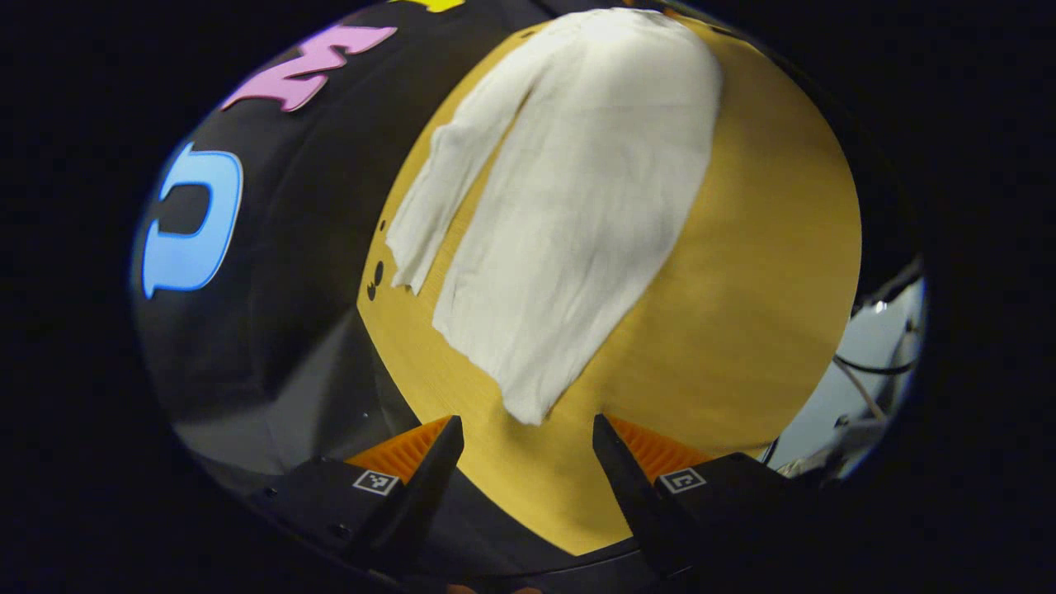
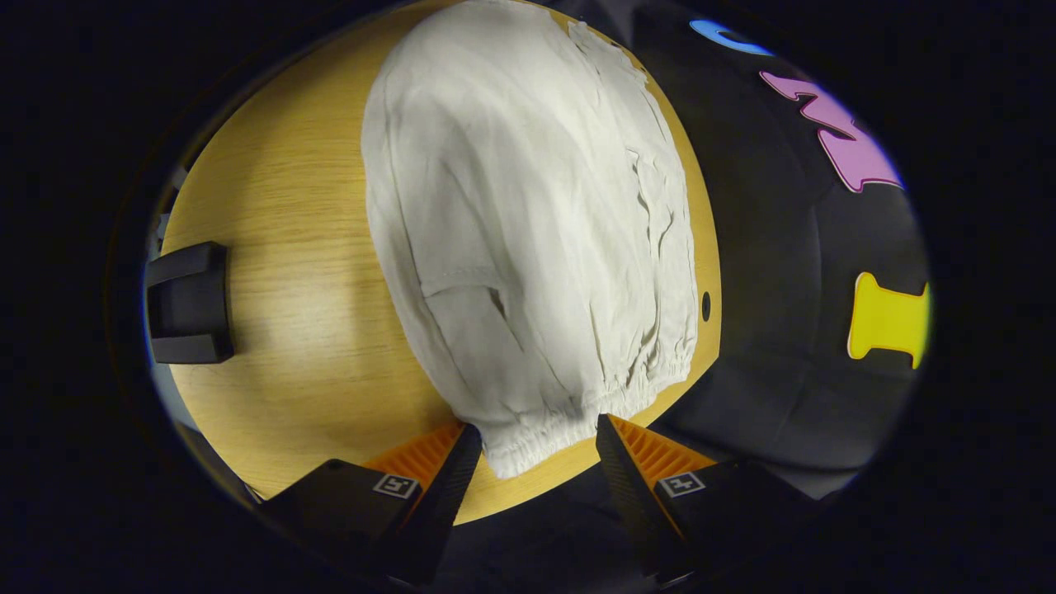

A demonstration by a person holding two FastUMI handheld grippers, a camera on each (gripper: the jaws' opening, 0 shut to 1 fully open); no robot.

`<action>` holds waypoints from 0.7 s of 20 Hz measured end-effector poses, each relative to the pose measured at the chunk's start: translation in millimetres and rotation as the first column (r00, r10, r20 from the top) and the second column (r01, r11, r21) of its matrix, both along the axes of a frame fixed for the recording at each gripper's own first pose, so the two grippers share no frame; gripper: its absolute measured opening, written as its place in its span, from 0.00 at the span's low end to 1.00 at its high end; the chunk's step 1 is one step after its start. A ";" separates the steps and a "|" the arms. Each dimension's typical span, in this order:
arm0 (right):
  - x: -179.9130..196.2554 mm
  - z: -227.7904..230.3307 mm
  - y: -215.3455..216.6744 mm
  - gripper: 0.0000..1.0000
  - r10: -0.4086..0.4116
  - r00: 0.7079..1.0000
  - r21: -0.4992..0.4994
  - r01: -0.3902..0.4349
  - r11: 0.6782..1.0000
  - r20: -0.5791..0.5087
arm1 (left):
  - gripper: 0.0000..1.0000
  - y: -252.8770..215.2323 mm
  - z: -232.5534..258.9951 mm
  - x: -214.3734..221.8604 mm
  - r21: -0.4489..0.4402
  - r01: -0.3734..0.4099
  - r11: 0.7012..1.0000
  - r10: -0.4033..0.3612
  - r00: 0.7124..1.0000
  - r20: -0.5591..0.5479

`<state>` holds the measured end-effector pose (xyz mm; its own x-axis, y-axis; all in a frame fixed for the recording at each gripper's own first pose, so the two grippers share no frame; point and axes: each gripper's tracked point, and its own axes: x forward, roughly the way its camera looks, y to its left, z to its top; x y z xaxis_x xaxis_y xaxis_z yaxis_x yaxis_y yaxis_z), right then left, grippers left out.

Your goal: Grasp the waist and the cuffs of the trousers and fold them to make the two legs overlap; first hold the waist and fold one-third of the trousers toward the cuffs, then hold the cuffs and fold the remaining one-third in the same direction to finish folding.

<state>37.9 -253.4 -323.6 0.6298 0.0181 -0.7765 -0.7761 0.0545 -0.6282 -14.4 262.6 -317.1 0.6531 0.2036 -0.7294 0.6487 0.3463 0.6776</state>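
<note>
On the table I see soft, light trousers lying flat; my right tongs gape around the elastic waist, left tongs wide, empty, near the cuffs.

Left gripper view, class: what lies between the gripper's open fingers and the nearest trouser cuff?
Bare wooden table alone. In the left gripper view, the left gripper is open just short of the trousers, whose cuff corner lies flat, untouched.
</note>
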 end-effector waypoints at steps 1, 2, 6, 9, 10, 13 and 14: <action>0.0 0.7 -0.1 0.89 -0.001 1.000 -0.003 0.001 1.000 0.001 | 0.98 2.3 -6.4 2.6 0.019 0.020 1.000 -0.020 1.000 -0.012; -0.2 0.4 0.1 0.89 -0.003 1.000 -0.008 0.003 1.000 0.002 | 0.98 -1.9 -9.3 7.1 0.033 0.053 0.998 -0.053 0.998 -0.023; 0.1 0.6 1.7 0.89 0.008 1.000 -0.022 -0.008 1.000 0.010 | 0.99 -14.6 -16.2 23.7 0.072 0.145 0.987 -0.143 0.989 -0.028; 1.0 -0.2 2.3 0.89 0.009 1.000 -0.020 -0.009 1.000 0.008 | 0.94 -12.0 -18.9 43.4 0.087 0.158 0.984 -0.157 0.987 -0.022; 0.9 0.0 3.5 0.89 0.012 1.000 -0.021 -0.012 1.000 0.009 | 0.94 -11.7 -18.4 48.1 0.093 0.171 0.981 -0.170 0.985 -0.019; 0.0 -2.1 4.8 0.89 0.016 1.000 -0.022 -0.016 1.000 0.006 | 0.87 -16.0 -19.9 58.7 0.105 0.197 0.975 -0.199 0.980 0.001; -2.1 -4.7 4.6 0.88 0.015 1.000 -0.026 -0.015 1.000 -0.006 | 0.84 -16.2 -20.8 61.0 0.105 0.194 0.975 -0.196 0.981 0.009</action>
<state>35.8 -248.8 -328.3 0.6254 0.0070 -0.7802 -0.7801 0.0261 -0.6251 46.6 246.4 -337.9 0.7016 0.1442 -0.6978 0.6832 0.1421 0.7163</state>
